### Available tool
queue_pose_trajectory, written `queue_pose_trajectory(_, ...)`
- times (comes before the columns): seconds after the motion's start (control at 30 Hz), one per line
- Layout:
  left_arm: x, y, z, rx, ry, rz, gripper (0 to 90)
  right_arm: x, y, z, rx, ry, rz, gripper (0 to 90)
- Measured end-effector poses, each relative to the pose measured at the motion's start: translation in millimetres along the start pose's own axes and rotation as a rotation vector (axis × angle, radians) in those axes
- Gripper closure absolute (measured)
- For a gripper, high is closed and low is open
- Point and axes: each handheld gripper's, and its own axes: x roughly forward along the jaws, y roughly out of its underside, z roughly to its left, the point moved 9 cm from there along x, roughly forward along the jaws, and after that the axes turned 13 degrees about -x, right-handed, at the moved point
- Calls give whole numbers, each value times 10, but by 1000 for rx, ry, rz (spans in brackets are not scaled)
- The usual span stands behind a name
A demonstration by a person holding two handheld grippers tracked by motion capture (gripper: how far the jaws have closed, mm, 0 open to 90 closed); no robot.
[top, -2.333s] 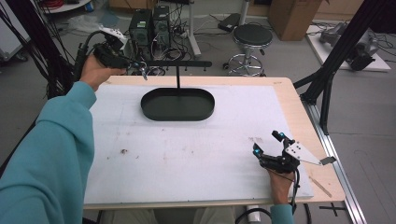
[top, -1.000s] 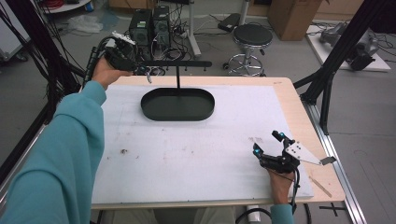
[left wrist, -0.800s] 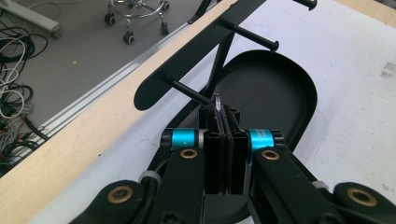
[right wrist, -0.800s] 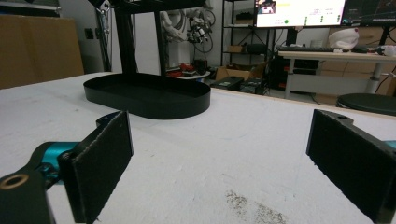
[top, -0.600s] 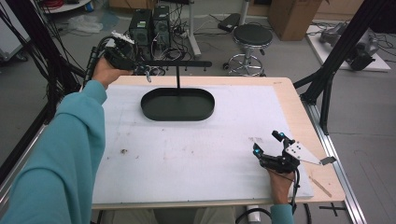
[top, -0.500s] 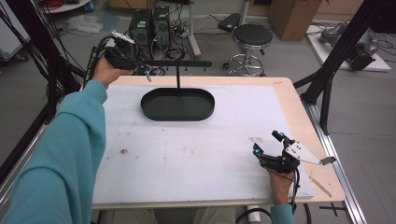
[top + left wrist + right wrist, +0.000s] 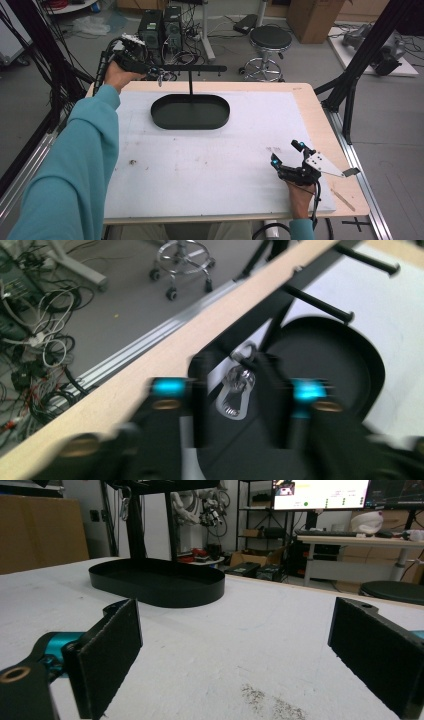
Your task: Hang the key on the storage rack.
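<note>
A black stand has an oval tray (image 7: 190, 112) and a horizontal bar (image 7: 192, 68) on a post. From the bar's left end hangs a silver carabiner (image 7: 159, 80). My left gripper (image 7: 150, 70) is at that end of the bar. In the left gripper view the carabiner (image 7: 232, 400) dangles between the blurred jaws of the left gripper (image 7: 234, 371); they have just been opening and stand off it on both sides. At the table's front right my right gripper (image 7: 285, 153) lies on the white mat, open, with nothing between its jaws (image 7: 235, 645). The right gripper view has the tray (image 7: 155, 582) far ahead.
A white mat (image 7: 210, 160) covers the wooden table (image 7: 310, 107). A stool (image 7: 270, 37), computer towers (image 7: 160, 25) and cables stand on the floor behind. Black frame struts (image 7: 350, 85) rise by the right edge. A small wooden stick (image 7: 342, 199) lies at the front right corner.
Since the earliest frame the left hand has moved right to the bar's left end, then held still. The right gripper has not moved.
</note>
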Motion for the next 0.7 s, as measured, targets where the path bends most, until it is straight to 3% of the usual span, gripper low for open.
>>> queue_pose_trajectory(0.13, -124, -16, 56, 4, -40, -52, 355, -3, 4, -18, 12, 4, 1, 66)
queue_pose_trajectory(0.2, -206, -19, 40, -33, -9, -64, 249, -3, 5, -3, 12, 0, 4, 66)
queue_pose_trajectory(0.23, -257, -21, 9, -48, 8, -84, 150, -1, 2, -5, 2, 2, 2, 66)
queue_pose_trajectory(0.27, -347, -21, -46, -33, 24, -139, 68, 0, 3, -3, -4, 2, 3, 66)
queue_pose_trajectory(0.33, -505, 22, -164, -1, 82, -226, 56, 0, 2, -4, 3, 0, 2, 66)
queue_pose_trajectory(0.4, -624, 98, -242, 1, 111, -281, 55, 2, 5, -6, 5, 1, 4, 66)
queue_pose_trajectory(0.53, -830, 407, -371, 15, 153, -353, 17, 4, 7, -5, 5, 0, 7, 66)
queue_pose_trajectory(0.7, -996, 839, -437, 27, 185, -413, 17, 4, 6, -4, 4, -1, 7, 66)
